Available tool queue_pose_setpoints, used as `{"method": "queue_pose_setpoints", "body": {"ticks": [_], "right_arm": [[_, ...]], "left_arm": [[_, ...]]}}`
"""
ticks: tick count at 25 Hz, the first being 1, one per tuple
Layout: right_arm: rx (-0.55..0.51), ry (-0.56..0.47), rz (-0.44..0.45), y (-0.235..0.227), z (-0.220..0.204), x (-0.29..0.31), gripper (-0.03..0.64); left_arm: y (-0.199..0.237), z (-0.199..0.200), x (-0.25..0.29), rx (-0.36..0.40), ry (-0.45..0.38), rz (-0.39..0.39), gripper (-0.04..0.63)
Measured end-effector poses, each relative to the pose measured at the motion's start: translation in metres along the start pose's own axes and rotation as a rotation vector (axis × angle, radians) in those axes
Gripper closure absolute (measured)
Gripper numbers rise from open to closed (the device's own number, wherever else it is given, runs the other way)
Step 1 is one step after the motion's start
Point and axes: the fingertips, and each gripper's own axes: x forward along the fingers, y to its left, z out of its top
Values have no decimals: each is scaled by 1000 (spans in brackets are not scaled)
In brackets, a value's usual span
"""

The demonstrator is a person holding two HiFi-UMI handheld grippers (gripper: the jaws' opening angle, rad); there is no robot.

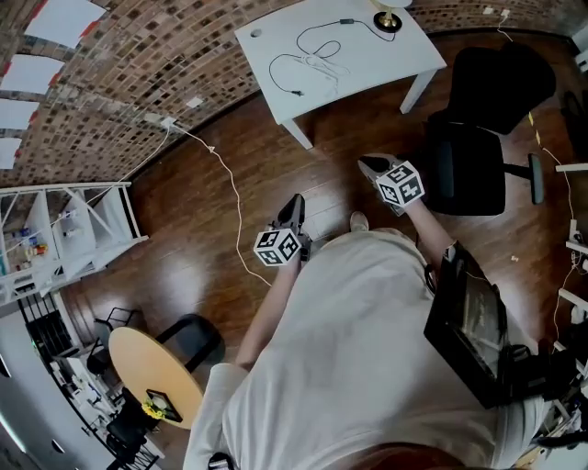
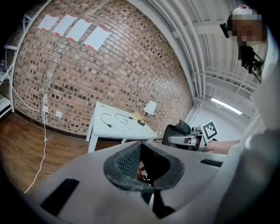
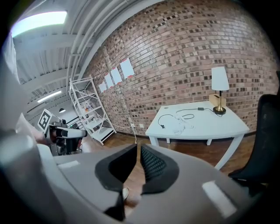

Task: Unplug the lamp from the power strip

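Observation:
The lamp [image 3: 219, 87] stands at the far right corner of the white table [image 1: 404, 55]; the head view shows only its brass base [image 1: 387, 20]. Its black cord [image 1: 312, 41] loops across the tabletop beside a tangle of white cable [image 1: 322, 66]; I cannot make out a power strip there. Both grippers hang over the wooden floor, well short of the table. My left gripper [image 1: 295, 204] [image 2: 141, 159] is shut with nothing in it. My right gripper [image 1: 366, 163] [image 3: 138, 159] is shut to a thin slit, also with nothing in it.
A black office chair [image 1: 487, 119] stands right of the table. A white cord [image 1: 225, 174] runs from the brick wall across the floor. A white shelf rack [image 1: 64, 229] stands at left and a round yellow table [image 1: 152, 372] at lower left. A black device [image 1: 469, 321] hangs at the person's hip.

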Motion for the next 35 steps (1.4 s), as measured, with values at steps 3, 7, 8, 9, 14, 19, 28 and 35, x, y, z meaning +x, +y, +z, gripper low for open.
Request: {"method": "queue_pose_setpoints", "body": {"ticks": [3,7,8,9,14,19,28,35], "right_arm": [[0,3,24,6,-3,2,597],[-5,6,28,10,-8,5,595],[-6,7,30,12,-10,5,595],[-9,8,31,14,-11,5,596],[-56,-7,-11,15,-12,-1,623],[-48,-3,-44,8,-22,-11,623],[-51,28,-79,-5,-45,-25,623],[-40,62,-87,-8,-65,-38,623]], "left_arm": [[-2,-4,-4,-4,-6,4,591],[-1,-6,-8,-2,-4,10,591],[-1,-6,-8,0,-1,11,591],[-1,-7,-9,3,3,11,591],[-6,-12,-3,31,44,-7,591],[-19,-24,6,76,107,-31,591],[-32,-43,21,88,154,-47,591],[-27,-69,21,-9,192,-15,591]]}}
